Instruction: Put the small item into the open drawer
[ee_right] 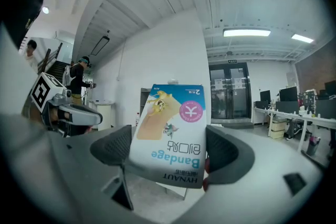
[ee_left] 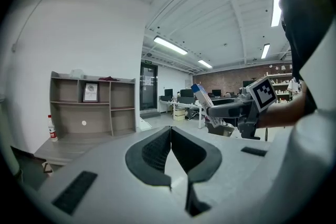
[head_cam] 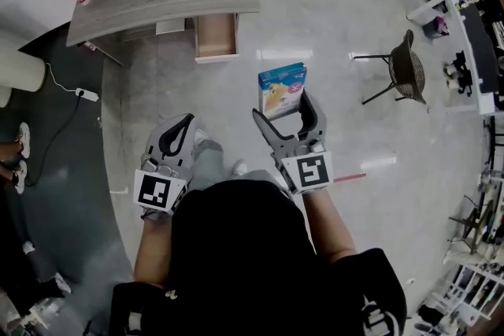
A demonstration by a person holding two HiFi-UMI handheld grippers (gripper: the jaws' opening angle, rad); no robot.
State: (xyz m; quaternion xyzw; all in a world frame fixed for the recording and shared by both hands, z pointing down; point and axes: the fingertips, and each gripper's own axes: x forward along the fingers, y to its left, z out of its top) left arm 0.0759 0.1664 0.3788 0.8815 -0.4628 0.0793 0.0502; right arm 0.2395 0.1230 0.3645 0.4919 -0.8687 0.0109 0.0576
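One box point(head_cam: 281, 89) pinched in right gripper point(head_cam: 283, 106); one drawer point(head_cam: 216, 37) open.
Left gripper point(head_cam: 183, 128) jaws pressed together, empty. Box is held up over the floor, drawer at its 11 o'clock, well apart.

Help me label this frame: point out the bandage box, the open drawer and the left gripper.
bandage box point(ee_right: 170, 134), right gripper view, printed front face.
open drawer point(head_cam: 216, 34), head view, its inside bottom.
left gripper point(ee_left: 170, 131), left gripper view, between its shut fingertips.

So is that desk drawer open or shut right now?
Open: the drawer sticks out from under the desk, its inside facing up.
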